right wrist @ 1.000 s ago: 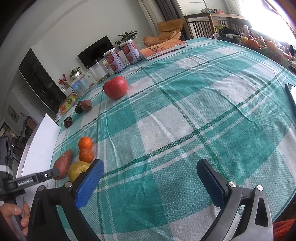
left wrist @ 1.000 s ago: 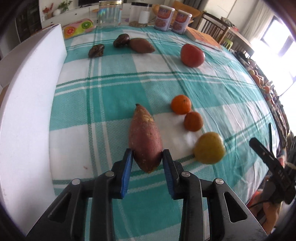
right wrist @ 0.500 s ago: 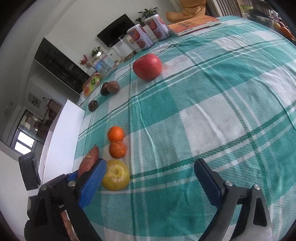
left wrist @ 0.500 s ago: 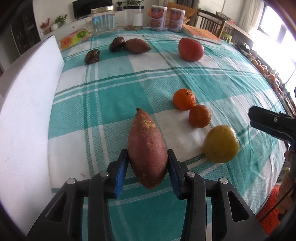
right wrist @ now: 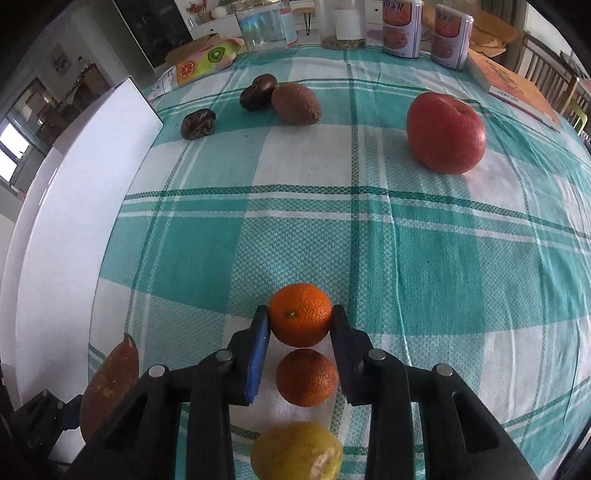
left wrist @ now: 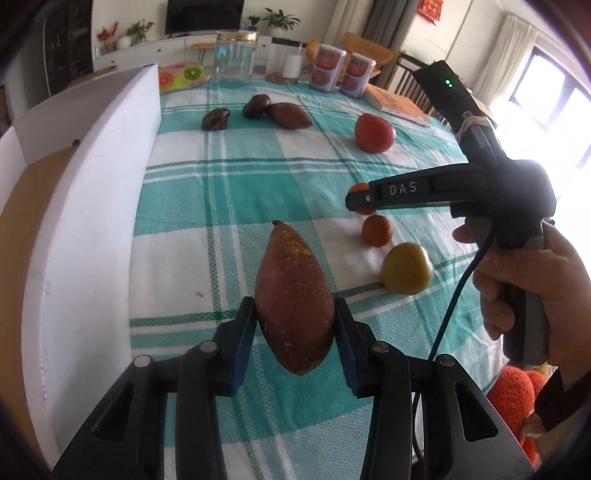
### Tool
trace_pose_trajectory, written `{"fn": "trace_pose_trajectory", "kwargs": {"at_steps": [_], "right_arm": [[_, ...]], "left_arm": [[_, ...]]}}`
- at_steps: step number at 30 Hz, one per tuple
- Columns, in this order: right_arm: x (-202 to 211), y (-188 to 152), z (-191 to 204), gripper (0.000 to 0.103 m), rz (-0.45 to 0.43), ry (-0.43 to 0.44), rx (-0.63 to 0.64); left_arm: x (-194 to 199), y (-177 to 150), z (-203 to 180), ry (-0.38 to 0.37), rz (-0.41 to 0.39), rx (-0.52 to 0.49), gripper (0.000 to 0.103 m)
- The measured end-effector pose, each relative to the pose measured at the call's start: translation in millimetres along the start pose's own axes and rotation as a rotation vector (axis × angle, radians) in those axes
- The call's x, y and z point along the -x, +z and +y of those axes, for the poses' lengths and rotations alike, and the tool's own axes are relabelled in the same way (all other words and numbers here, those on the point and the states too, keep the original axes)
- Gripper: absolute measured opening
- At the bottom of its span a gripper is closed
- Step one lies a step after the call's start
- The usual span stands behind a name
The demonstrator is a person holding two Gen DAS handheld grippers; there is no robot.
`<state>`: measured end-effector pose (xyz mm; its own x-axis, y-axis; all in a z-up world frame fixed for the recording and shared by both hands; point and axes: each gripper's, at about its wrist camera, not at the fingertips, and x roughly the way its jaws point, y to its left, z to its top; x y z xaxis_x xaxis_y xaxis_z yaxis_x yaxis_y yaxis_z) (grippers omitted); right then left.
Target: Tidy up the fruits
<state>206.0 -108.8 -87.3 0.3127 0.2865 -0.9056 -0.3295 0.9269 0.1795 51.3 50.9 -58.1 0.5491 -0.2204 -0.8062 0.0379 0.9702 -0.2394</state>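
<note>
My left gripper (left wrist: 295, 332) is shut on a reddish-brown sweet potato (left wrist: 293, 295) and holds it above the checked cloth. My right gripper (right wrist: 300, 325) is shut on an orange (right wrist: 301, 314), its pads touching both sides. A second orange (right wrist: 306, 376) lies just below it, and a yellow fruit (right wrist: 297, 452) nearer still. A red apple (right wrist: 445, 133) sits far right. A small sweet potato (right wrist: 295, 103) and two dark fruits (right wrist: 258, 91) (right wrist: 197, 123) lie at the back. In the left wrist view the right gripper's body (left wrist: 461, 184) hides most of its orange.
A white foam board (left wrist: 88, 221) runs along the table's left edge. Jars (right wrist: 264, 24), two cans (right wrist: 400, 26), a fruit-printed packet (right wrist: 201, 62) and an orange book (right wrist: 517, 88) stand at the back. The teal checked cloth (right wrist: 406, 240) covers the table.
My right gripper swung in from the right, came over the oranges and closed on the farther one. My left gripper lifted the sweet potato slightly.
</note>
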Motion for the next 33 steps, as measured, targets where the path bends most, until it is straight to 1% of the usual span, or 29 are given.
{"fn": "trace_pose_trajectory", "kwargs": {"at_steps": [3, 5, 7, 10, 12, 14, 16, 18, 21, 23, 25, 27, 28, 29, 30, 31, 32, 33], "right_arm": [[34.5, -3.3, -0.3, 0.033, -0.075, 0.037, -0.017], [56.6, -3.7, 8.3, 0.033, -0.116, 0.089, -0.015], [77.9, -2.5, 30.6, 0.033, -0.153, 0.156, 0.014], [99.4, -8.0, 79.8, 0.033, -0.184, 0.283, 0.078], [106.3, -15.8, 119.5, 0.033, -0.184, 0.371, 0.130], [106.1, -25.7, 158.8, 0.033, -0.167, 0.443, 0.188], [100.0, -38.7, 196.1, 0.033, -0.134, 0.499, 0.243], [89.4, -51.2, 227.7, 0.033, -0.098, 0.534, 0.292], [68.9, -68.9, 262.0, 0.033, -0.056, 0.527, 0.349], [54.7, -76.5, 275.6, 0.033, -0.025, 0.520, 0.367], [44.4, -82.3, 282.7, 0.034, -0.007, 0.517, 0.378], [39.5, -85.7, 285.0, 0.035, -0.006, 0.509, 0.389], [38.4, -86.4, 284.1, 0.037, -0.010, 0.504, 0.390], [38.2, -86.4, 281.3, 0.041, -0.013, 0.506, 0.384], [40.2, -86.7, 277.7, 0.056, -0.022, 0.512, 0.371], [43.7, -86.0, 270.4, 0.068, -0.038, 0.518, 0.353], [48.8, -85.6, 261.5, 0.070, -0.061, 0.520, 0.336], [55.4, -85.9, 251.3, 0.070, -0.086, 0.515, 0.325]], "left_arm": [[32.2, 0.1, -6.0, -0.063, -0.051, -0.003, 0.042], [60.5, -1.4, -6.9, -0.111, -0.084, 0.000, 0.042], [90.6, -4.3, -1.9, -0.151, -0.112, 0.018, 0.042], [136.0, -11.0, 16.5, -0.154, -0.164, 0.056, 0.042], [160.4, -16.4, 37.1, -0.120, -0.192, 0.099, 0.042], [177.1, -23.8, 62.8, -0.062, -0.207, 0.156, 0.042], [184.2, -32.5, 90.7, 0.031, -0.220, 0.208, 0.042], [181.7, -41.2, 120.4, 0.131, -0.211, 0.268, 0.042], [170.7, -54.9, 157.2, 0.259, -0.192, 0.336, 0.042], [161.3, -62.9, 172.5, 0.317, -0.182, 0.366, 0.043], [152.0, -68.1, 181.7, 0.351, -0.170, 0.395, 0.043], [144.7, -69.9, 187.0, 0.368, -0.158, 0.407, 0.044], [141.8, -68.7, 187.8, 0.380, -0.158, 0.406, 0.047], [140.7, -67.6, 186.1, 0.388, -0.165, 0.400, 0.051], [141.4, -66.5, 183.4, 0.396, -0.173, 0.393, 0.069], [142.8, -64.7, 179.0, 0.405, -0.186, 0.385, 0.083], [144.4, -62.3, 173.9, 0.412, -0.208, 0.374, 0.086], [146.1, -59.7, 168.5, 0.413, -0.228, 0.355, 0.086]]}}
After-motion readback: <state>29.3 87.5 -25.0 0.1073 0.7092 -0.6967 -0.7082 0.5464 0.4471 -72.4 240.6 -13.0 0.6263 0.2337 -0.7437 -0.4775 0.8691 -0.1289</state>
